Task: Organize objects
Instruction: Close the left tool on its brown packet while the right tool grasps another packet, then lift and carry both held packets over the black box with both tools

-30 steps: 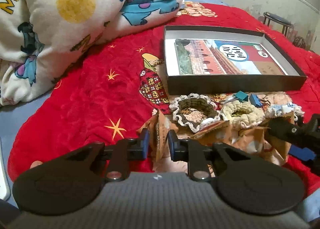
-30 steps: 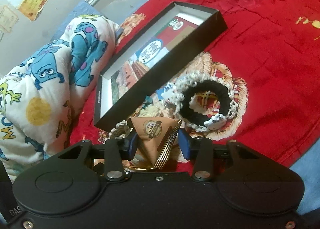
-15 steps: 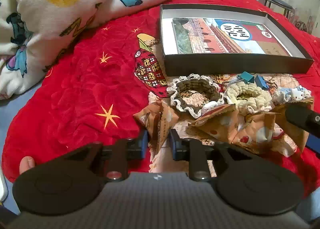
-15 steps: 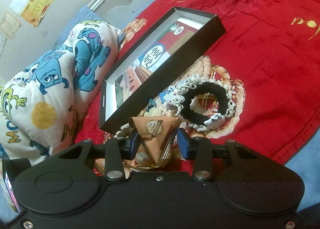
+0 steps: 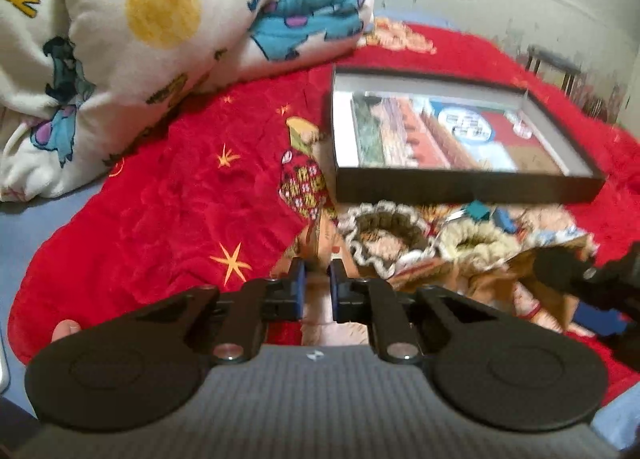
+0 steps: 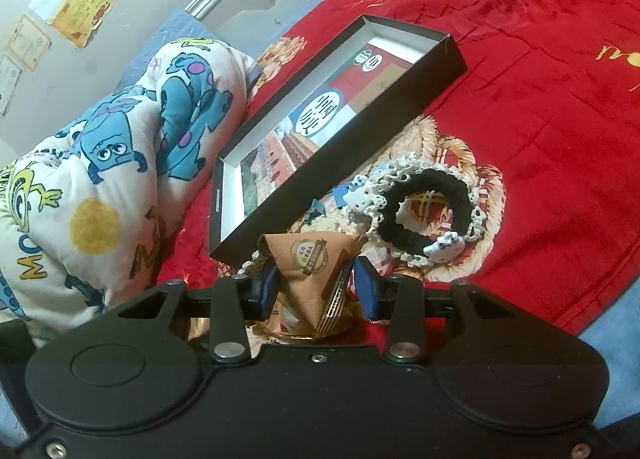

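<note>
My left gripper (image 5: 317, 287) is shut on the edge of a brown snack packet (image 5: 314, 243), low over the red blanket; the view is blurred. More brown packets (image 5: 500, 283) lie crumpled to its right, behind them a brown frilled scrunchie (image 5: 384, 231) and a cream one (image 5: 476, 243). My right gripper (image 6: 316, 287) is shut on a triangular brown snack packet (image 6: 312, 263), held upright. One of its fingers (image 5: 580, 271) shows at the right of the left wrist view. The open black box (image 5: 460, 183) (image 6: 340, 163) holds a printed card. A black scrunchie (image 6: 428, 215) with white lace lies beside it.
A rolled cartoon quilt (image 5: 140, 39) (image 6: 120, 163) fills the far left of the bed. Small blue clips (image 5: 480, 211) lie against the box front. The red blanket (image 5: 180, 211) spreads left of the pile. A fingertip (image 5: 66, 329) shows by the left gripper's body.
The left jaws have drawn closer together on the brown packet, and the left view has shifted slightly. The right gripper still holds its triangular packet in the same place.
</note>
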The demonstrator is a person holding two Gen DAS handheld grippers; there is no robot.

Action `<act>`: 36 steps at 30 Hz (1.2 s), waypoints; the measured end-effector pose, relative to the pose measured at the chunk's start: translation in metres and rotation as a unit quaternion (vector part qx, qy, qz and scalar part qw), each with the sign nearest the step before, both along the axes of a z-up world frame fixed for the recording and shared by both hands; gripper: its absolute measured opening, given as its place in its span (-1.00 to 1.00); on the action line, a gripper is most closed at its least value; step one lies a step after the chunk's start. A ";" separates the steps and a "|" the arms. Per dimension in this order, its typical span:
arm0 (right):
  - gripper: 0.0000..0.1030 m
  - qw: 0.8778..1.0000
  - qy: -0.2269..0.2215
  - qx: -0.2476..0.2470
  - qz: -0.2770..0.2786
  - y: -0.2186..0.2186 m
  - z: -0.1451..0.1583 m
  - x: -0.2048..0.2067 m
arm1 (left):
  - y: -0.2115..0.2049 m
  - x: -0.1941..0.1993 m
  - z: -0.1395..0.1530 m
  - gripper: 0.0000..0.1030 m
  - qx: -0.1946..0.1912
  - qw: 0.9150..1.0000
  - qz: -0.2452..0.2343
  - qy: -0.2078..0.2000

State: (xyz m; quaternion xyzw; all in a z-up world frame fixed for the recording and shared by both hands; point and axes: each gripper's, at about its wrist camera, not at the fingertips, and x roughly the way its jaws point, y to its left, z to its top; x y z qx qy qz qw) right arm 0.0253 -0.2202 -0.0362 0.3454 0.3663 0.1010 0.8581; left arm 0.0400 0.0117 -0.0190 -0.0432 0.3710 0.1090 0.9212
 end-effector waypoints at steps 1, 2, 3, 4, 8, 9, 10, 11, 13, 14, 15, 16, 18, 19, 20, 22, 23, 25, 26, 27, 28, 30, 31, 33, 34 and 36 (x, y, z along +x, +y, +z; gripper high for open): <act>-0.25 1.000 0.000 0.002 0.002 0.001 0.000 0.000 | 0.000 -0.001 0.002 -0.75 -0.003 1.000 -0.001 -0.006; -0.25 1.000 -0.002 0.002 0.002 0.001 0.001 -0.001 | 0.000 -0.002 0.004 -0.75 -0.004 1.000 -0.002 -0.013; -0.25 1.000 -0.005 0.002 0.004 0.002 0.002 -0.001 | 0.000 -0.004 0.005 -0.75 -0.006 1.000 -0.003 -0.019; -0.25 1.000 -0.008 0.001 0.005 0.002 0.004 -0.002 | 0.001 -0.004 0.006 -0.75 -0.008 1.000 -0.003 -0.023; -0.25 1.000 -0.022 0.009 0.009 0.003 0.009 -0.004 | 0.000 0.001 0.000 -0.75 0.000 1.000 0.002 0.005; -0.25 1.000 -0.023 0.008 0.009 0.003 0.009 -0.005 | 0.000 0.003 -0.003 -0.71 0.006 1.000 0.005 0.014; -0.25 1.000 -0.024 0.007 0.009 0.003 0.010 -0.005 | -0.001 0.006 -0.006 -0.60 0.009 1.000 0.005 0.025; -0.25 1.000 -0.022 0.004 0.008 0.003 0.009 -0.006 | -0.001 0.008 -0.008 -0.50 0.011 0.999 0.003 0.031; -0.25 1.000 -0.017 0.001 0.006 0.002 0.008 -0.007 | -0.003 0.009 -0.010 -0.09 0.021 0.999 0.003 0.031; -0.25 1.000 -0.013 0.001 0.003 0.001 0.007 -0.007 | -0.002 0.010 -0.011 0.00 0.027 0.999 0.010 0.030; -0.25 1.000 -0.010 0.006 -0.001 -0.002 0.005 -0.008 | -0.002 0.010 -0.012 0.09 0.031 0.999 0.015 0.029; -0.25 1.000 -0.008 0.014 -0.004 -0.005 0.004 -0.009 | -0.002 0.012 -0.013 0.09 0.036 0.999 0.018 0.030; -0.25 0.999 -0.005 0.031 -0.010 -0.011 0.003 -0.010 | -0.002 0.017 -0.017 0.09 0.033 0.999 0.007 0.038; -0.25 0.999 -0.004 0.036 -0.012 -0.013 0.002 -0.010 | -0.002 0.020 -0.020 0.10 0.027 0.999 0.001 0.047; -0.25 0.999 -0.004 0.038 -0.013 -0.015 0.002 -0.010 | -0.003 0.023 -0.023 0.10 0.026 0.998 -0.003 0.055; -0.25 0.999 -0.004 0.038 -0.014 -0.015 0.001 -0.010 | -0.003 0.025 -0.025 0.14 0.034 0.998 -0.001 0.055; -0.25 0.999 -0.003 0.039 -0.013 -0.016 0.001 -0.010 | -0.002 0.026 -0.026 0.14 0.033 0.998 0.001 0.051; -0.25 0.999 -0.002 0.041 -0.012 -0.016 0.001 -0.010 | -0.001 0.029 -0.027 0.14 0.029 0.998 0.001 0.052; -0.25 0.999 -0.001 0.042 -0.010 -0.015 0.001 -0.009 | 0.000 0.031 -0.028 0.07 0.025 0.998 0.000 0.054; -0.25 0.999 -0.001 0.043 -0.009 -0.015 0.001 -0.009 | 0.002 0.032 -0.029 -0.27 0.015 0.998 -0.001 0.056; -0.25 0.999 -0.001 0.045 -0.007 -0.014 0.002 -0.009 | 0.004 0.032 -0.030 -0.29 0.006 0.998 0.000 0.056; -0.25 0.999 -0.002 0.048 -0.002 -0.013 0.004 -0.008 | 0.009 0.032 -0.029 -0.31 -0.012 0.998 0.010 0.052; -0.25 0.999 -0.004 0.048 0.000 -0.012 0.005 -0.008 | 0.010 0.031 -0.029 -0.31 -0.015 0.998 0.012 0.052; -0.25 0.999 -0.007 0.049 0.005 -0.011 0.008 -0.008 | 0.008 0.031 -0.028 -0.32 -0.008 0.999 0.012 0.052; -0.25 0.999 -0.009 0.049 0.006 -0.010 0.009 -0.007 | 0.007 0.031 -0.027 -0.32 -0.004 0.999 0.011 0.053; -0.25 0.999 -0.012 0.047 0.008 -0.009 0.012 -0.007 | 0.007 0.029 -0.025 -0.32 0.002 0.999 0.017 0.051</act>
